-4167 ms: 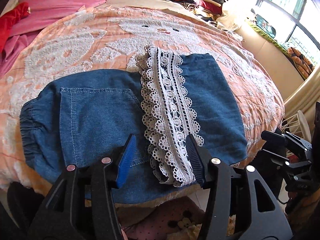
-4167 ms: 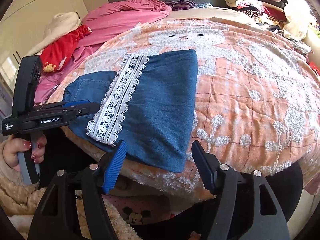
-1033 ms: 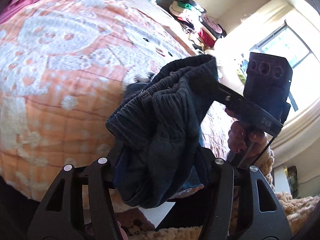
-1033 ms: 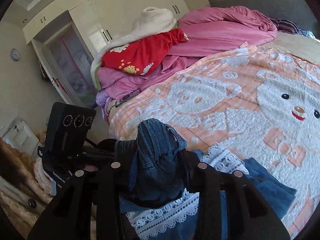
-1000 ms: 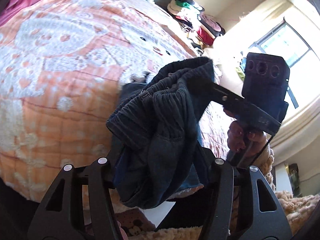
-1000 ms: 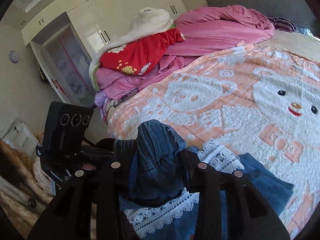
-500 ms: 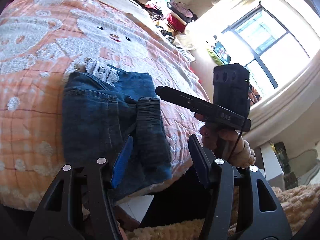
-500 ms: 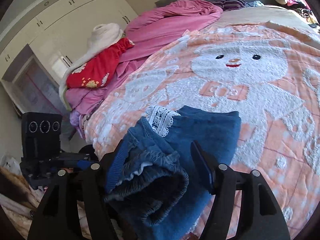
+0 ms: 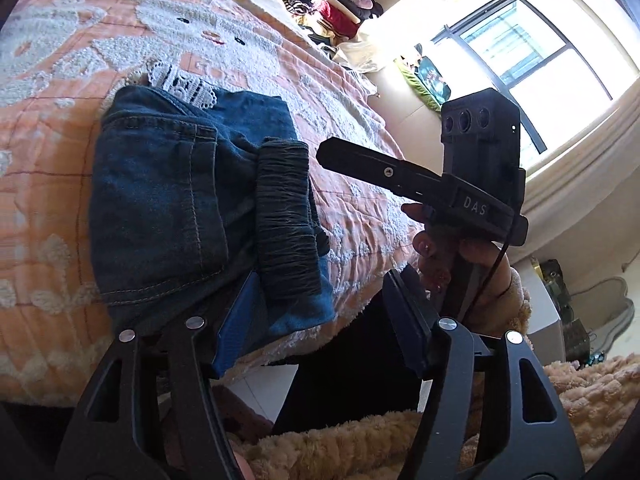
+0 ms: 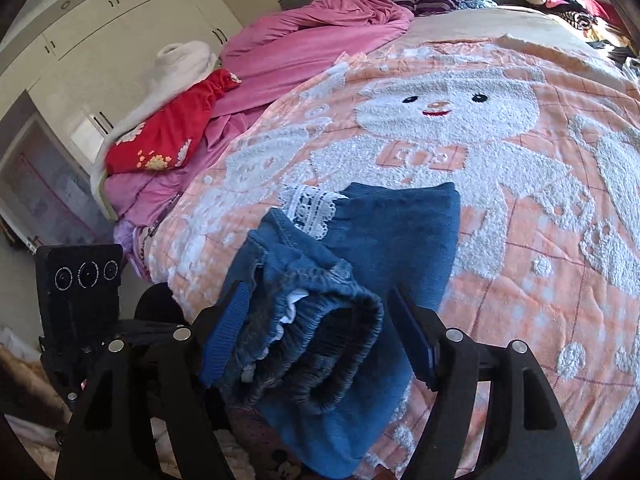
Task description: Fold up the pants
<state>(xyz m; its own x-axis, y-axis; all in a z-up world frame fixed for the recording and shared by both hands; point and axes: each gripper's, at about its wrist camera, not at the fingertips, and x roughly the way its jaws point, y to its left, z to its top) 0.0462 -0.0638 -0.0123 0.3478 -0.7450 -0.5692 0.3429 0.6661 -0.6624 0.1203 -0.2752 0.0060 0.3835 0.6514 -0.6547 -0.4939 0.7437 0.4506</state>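
On the bed (image 10: 520,264), the pants (image 9: 168,200) now lie doubled over, waistband (image 10: 328,344) on top. Both the left gripper (image 9: 316,320) and right gripper (image 10: 320,336) have let go, fingers spread. Fold looks essentially done.

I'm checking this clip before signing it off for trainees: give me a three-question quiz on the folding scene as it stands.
1. True or false: the denim pants lie folded on the orange bedspread.
2. What white detail peeks out at the pants' far edge?
3. The left gripper and right gripper have their jaws: A) clamped on denim B) spread apart C) out of view.

Key: 1 true. 2 lace trim. 3 B.
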